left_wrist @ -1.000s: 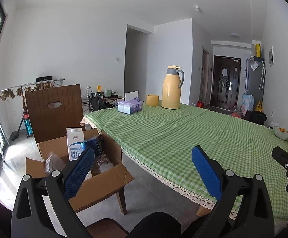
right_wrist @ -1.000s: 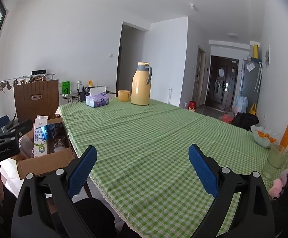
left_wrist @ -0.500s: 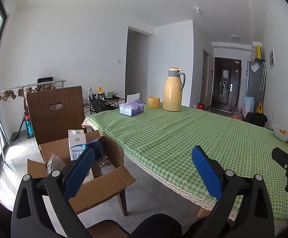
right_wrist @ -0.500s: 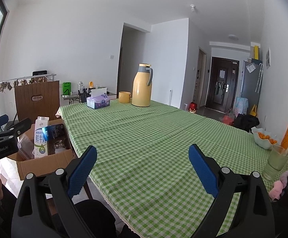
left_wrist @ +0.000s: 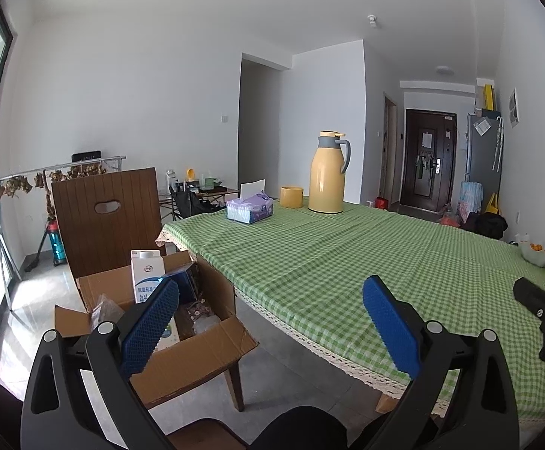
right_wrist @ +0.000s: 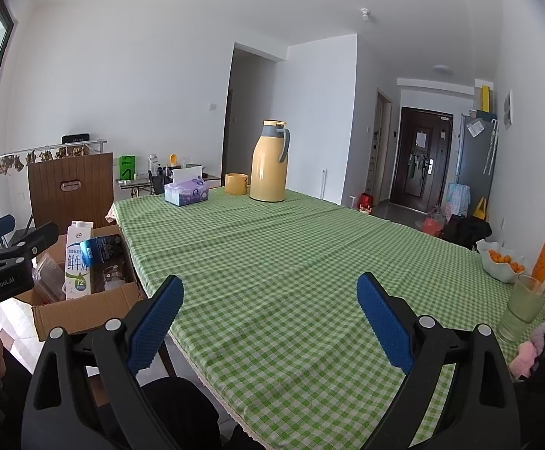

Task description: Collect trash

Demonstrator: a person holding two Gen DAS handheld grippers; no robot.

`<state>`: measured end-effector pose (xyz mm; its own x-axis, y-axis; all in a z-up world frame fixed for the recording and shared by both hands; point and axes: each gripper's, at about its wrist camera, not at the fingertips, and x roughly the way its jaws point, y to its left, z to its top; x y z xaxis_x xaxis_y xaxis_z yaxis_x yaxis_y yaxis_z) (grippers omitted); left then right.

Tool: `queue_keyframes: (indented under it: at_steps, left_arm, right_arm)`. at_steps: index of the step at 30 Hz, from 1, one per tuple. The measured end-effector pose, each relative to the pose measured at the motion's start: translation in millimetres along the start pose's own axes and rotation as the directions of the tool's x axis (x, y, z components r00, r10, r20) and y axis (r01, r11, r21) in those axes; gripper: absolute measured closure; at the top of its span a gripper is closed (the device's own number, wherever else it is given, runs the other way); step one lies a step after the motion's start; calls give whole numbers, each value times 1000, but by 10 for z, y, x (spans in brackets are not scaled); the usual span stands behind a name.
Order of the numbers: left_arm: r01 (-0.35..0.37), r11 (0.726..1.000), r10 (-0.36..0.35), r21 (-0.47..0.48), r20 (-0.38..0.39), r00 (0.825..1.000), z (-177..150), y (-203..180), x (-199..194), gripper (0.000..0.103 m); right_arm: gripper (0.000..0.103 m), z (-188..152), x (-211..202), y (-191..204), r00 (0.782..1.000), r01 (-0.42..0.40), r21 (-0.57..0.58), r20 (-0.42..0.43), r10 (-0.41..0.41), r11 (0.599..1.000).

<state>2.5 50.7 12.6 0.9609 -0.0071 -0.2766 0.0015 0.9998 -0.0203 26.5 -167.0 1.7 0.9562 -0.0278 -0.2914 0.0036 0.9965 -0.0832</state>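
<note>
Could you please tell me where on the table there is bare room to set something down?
The green checked tablecloth is bare across its middle, from the tissue box, yellow cup and thermos jug at the far end to the near edge. The right edge is crowded: fruit bowl, glass.

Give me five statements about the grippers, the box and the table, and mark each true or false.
1. Both grippers, left and right, are open and hold nothing. True.
2. The milk carton lies on the tablecloth. False: it stands in the cardboard box.
3. The box sits on a chair. True.
4. The thermos is tipped over. False: it stands upright.
5. The tissue box is on the floor. False: it is on the tablecloth.
</note>
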Motion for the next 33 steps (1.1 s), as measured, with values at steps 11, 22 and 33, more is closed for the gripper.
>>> queue_keyframes:
  at_steps: [11, 22, 33]
  left_arm:
    - [5, 1000, -5, -1, 3, 1000, 2, -4, -6, 8]
    - [0, 1000, 0, 0, 10, 1000, -4, -24, -13, 8]
    - [5, 1000, -5, 6, 11, 1000, -7, -56, -51, 8]
  right_arm:
    - [13, 4, -7, -17, 1000, -3, 3, 1, 3, 1000]
    - [13, 1, -9, -20, 1000, -7, 0, -4, 7, 1000]
    - [13, 11, -3, -25, 1000, -11, 0, -14, 11, 1000]
